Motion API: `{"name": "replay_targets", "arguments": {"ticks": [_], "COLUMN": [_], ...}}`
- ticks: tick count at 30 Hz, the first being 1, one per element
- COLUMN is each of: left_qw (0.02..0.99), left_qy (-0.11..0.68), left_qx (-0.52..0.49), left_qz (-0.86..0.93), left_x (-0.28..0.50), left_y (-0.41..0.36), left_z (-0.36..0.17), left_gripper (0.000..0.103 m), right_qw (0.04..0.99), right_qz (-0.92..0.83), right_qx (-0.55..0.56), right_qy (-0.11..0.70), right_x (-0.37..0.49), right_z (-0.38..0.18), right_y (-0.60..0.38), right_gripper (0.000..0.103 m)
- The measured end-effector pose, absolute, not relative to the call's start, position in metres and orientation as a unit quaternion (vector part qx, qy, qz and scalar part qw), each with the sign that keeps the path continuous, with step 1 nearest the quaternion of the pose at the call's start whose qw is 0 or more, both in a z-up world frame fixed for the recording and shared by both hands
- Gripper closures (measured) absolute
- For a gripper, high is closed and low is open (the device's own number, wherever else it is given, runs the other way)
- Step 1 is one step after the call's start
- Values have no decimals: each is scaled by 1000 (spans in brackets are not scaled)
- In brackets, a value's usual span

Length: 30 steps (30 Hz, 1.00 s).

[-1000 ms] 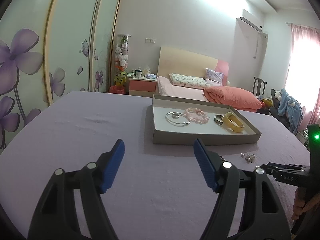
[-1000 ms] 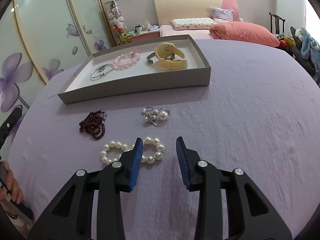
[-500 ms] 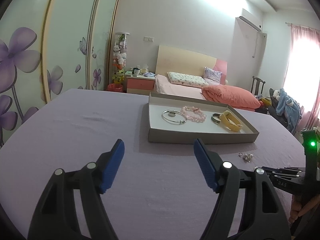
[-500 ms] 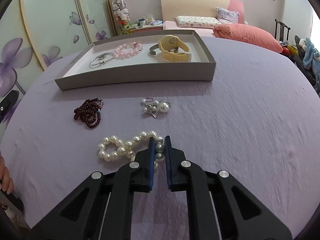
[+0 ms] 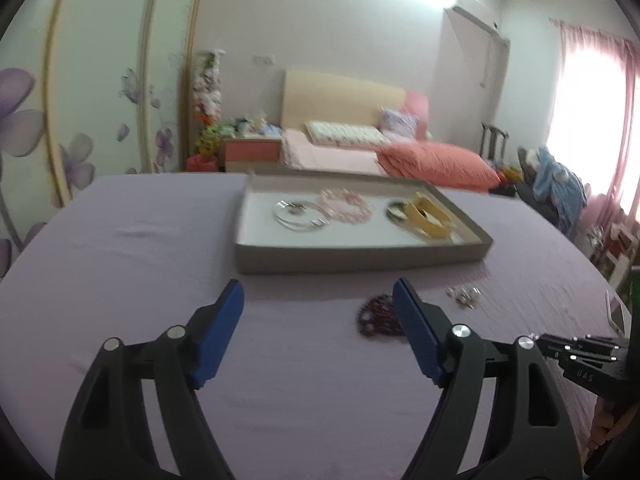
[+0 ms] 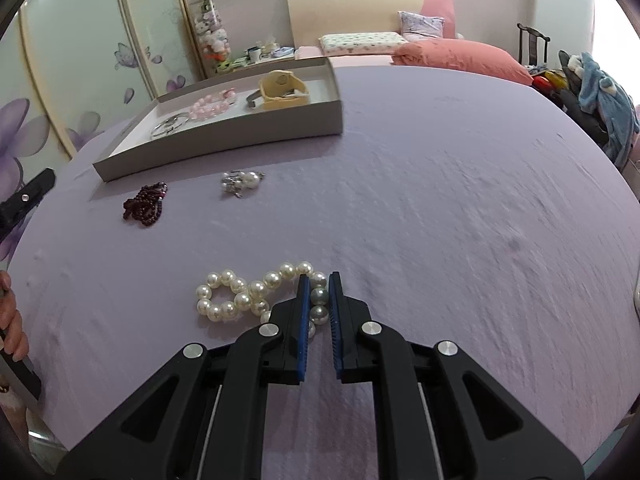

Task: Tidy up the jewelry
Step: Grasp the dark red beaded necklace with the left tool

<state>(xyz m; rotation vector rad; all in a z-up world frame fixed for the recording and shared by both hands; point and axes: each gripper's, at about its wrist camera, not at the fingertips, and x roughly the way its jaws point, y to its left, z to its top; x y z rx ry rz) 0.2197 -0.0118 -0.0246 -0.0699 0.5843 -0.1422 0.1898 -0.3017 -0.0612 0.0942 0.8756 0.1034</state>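
Gripping glossy white pearl bracelet [image 6: 256, 292], right gripper [image 6: 319, 292] fingers narrow; left gripper [image 5: 318, 300] fingers wide.

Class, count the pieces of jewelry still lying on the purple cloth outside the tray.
3. The dark red bead bracelet lies nearest the tray, the pearl-and-silver cluster lies right of it, and the pearl strand sits pinched in the right hand-held gripper.
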Motion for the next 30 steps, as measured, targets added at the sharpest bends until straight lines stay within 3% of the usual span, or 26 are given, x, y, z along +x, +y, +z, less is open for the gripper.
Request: {"name": "replay_targets", "arguments": {"ticks": [16,18,20,21,22,30], "left_qw": [891,892,895,896,897,905], "left_qy": [440,444,437,435,433,418], "left_qx": [79,47,43,42,40,-20], "left_qz": [-79,-78,-72,-74,-74,-76], "left_x": [295,300,300,300,300,277], "left_y": [-96,-88,-84,-82,-80,-44], "left_z": [-78,-78,-76,-76,-76,-68], "left_gripper": [25,33,57,78,88,91], "right_qw": [907,907,907,907,907,907], "right_qz": [57,57,57,57,58,59], "right_qx": [47,47,47,47,47,57], "right_qy": [416,415,415,415,415,413], "right_x": [189,189,189,189,189,189], "right_z": [-62,-62,-62,-62,-62,-62], "right_y": [-306,-306,-306,-306,-306,-308], "right_gripper": [92,92,92,92,92,92]}}
